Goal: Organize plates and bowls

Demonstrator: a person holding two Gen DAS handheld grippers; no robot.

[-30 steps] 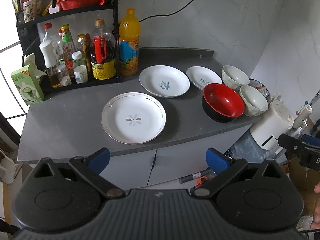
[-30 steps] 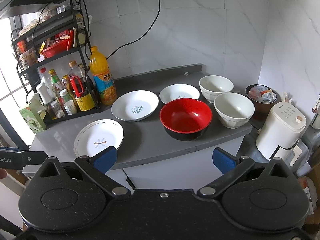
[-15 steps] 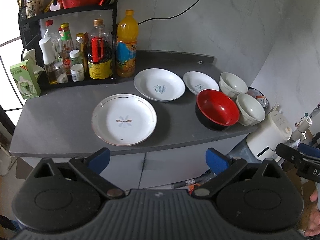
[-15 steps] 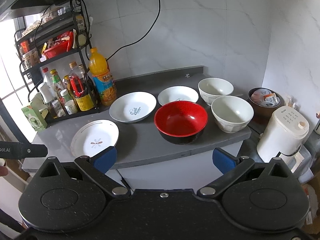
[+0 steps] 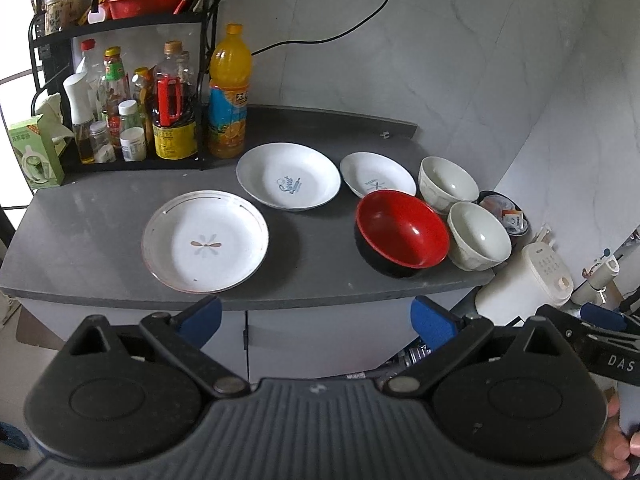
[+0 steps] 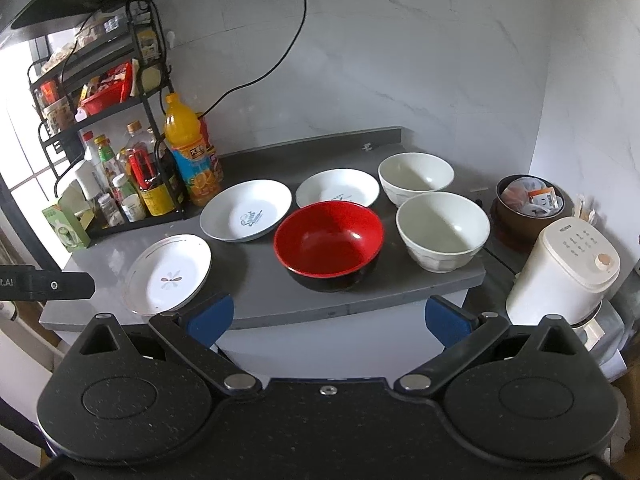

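Over the last second only your viewpoint has changed: the left wrist view has drifted so that the crockery sits a little further right and lower in frame, and the right wrist view has eased slightly closer, while no dish has shifted on the table [image 5: 100, 216]. That means the task has not begun; you are at the approach stage and every piece is untouched. Your left gripper [image 5: 316, 314] hangs short of the table's front edge with its jaws released and nothing between them. Your right gripper [image 6: 326, 318] is likewise short of the edge, jaws spread and empty. Count of plates: three. The flower-pattern plate [image 5: 205, 241] lies nearest the front left, the large blue-script plate [image 5: 288, 176] sits behind it near the orange juice bottle [image 5: 229, 92], and the smaller white plate [image 5: 374, 174] lies to its right, its front edge hidden behind the red bowl. Count of bowls: three. The red bowl [image 6: 328, 240] stands at the front centre, the near white bowl [image 6: 442, 230] just beside it at the right end, and the far white bowl [image 6: 416, 178] behind that. All six rest separately; nothing is stacked. In my judgement, stacking like with like remains wholly to be done.
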